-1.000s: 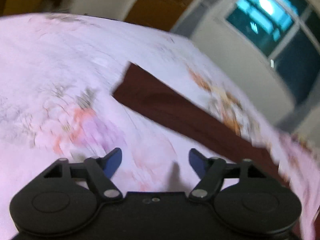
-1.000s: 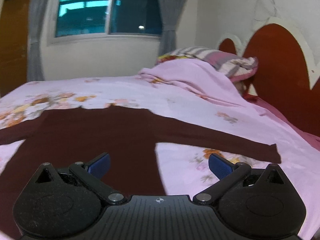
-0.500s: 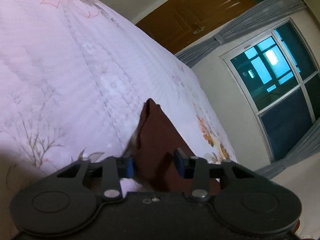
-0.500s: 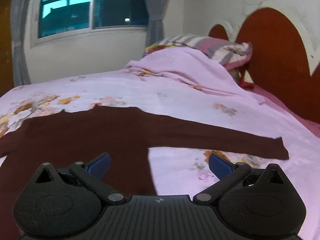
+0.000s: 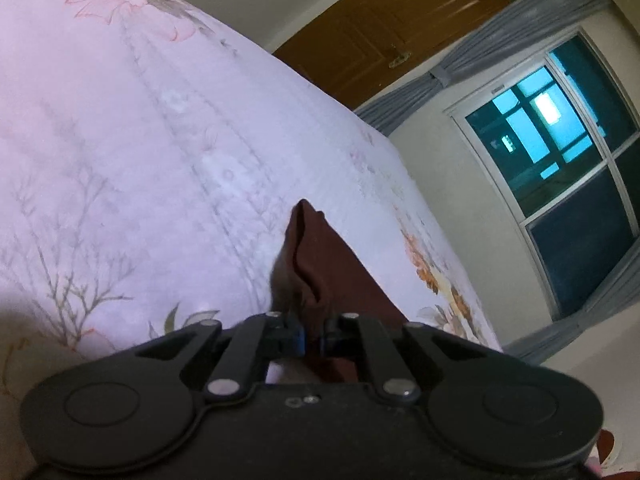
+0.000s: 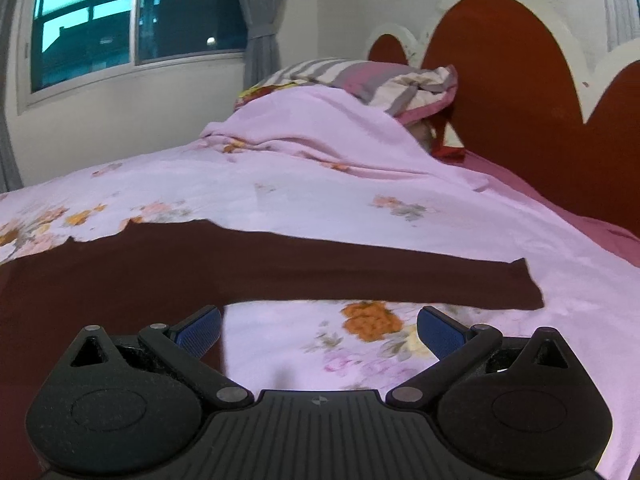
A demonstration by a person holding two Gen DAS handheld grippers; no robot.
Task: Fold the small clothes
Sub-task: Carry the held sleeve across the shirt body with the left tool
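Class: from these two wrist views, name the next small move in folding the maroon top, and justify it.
Probably carry the left sleeve end inward across the body. The left gripper is shut on the maroon top, bunching its left sleeve, while the right gripper hangs open above the flat right sleeve.

Long-sleeve top: solid dark maroon. Bedsheet: pale pink, orange/grey floral print. Pillow: grey, white and pink stripes. Headboard: red-brown, cream trim. Curtains: grey. Gripper pads: blue.
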